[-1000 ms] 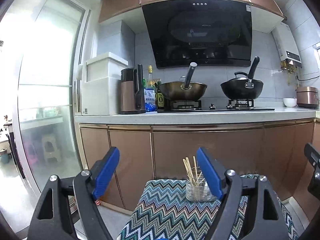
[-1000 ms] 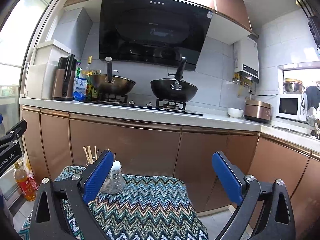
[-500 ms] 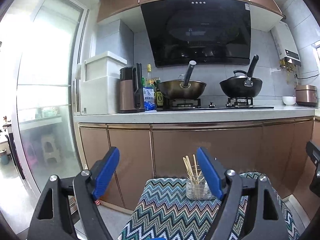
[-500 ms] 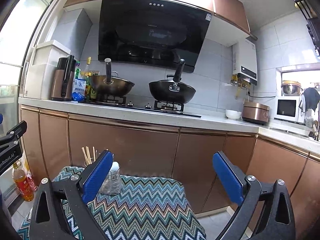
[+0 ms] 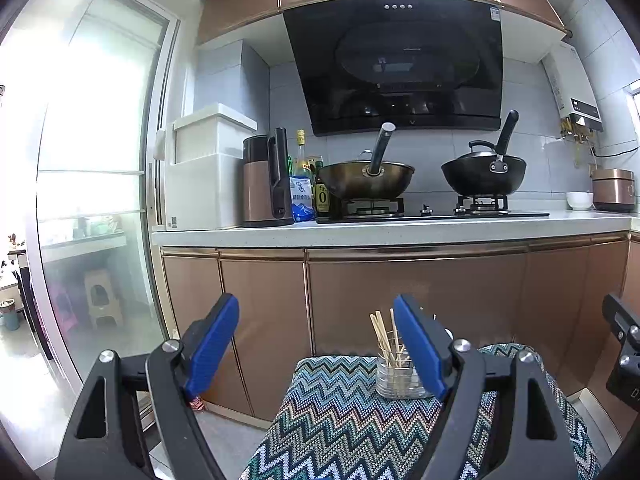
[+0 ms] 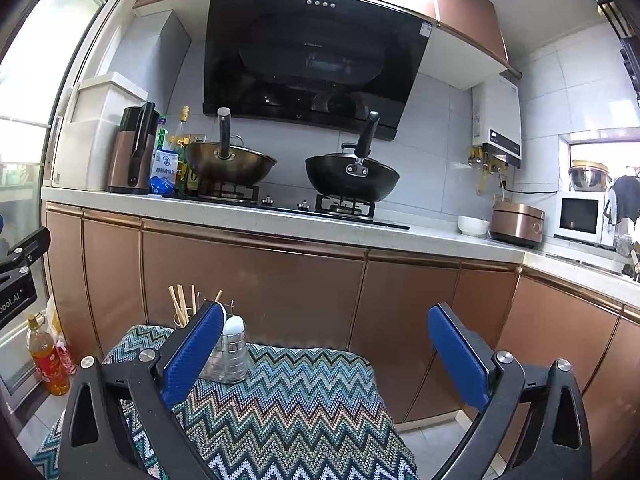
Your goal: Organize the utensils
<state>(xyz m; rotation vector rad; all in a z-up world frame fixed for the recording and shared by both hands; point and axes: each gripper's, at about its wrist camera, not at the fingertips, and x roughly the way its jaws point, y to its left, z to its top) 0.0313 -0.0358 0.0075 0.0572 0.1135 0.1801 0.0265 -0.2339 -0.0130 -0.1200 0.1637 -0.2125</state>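
Chopsticks (image 5: 385, 336): upright in glass holder (image 5: 394, 380) on zigzag cloth (image 6: 288, 392).
Shaker (image 6: 231, 354): beside holder, possibly touching.
Left gripper (image 5: 316, 344): fingers spread, empty.
Right gripper (image 6: 326, 354): fingers spread, empty.

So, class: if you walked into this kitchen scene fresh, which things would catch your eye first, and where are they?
The zigzag-patterned cloth fills the foreground, with a glass of wooden sticks standing near its far edge. Behind, on the stove, sit a bronze wok on the left and a black wok on the right, under a big black hood. Both blue-padded tongs, left and right, frame the views, open.
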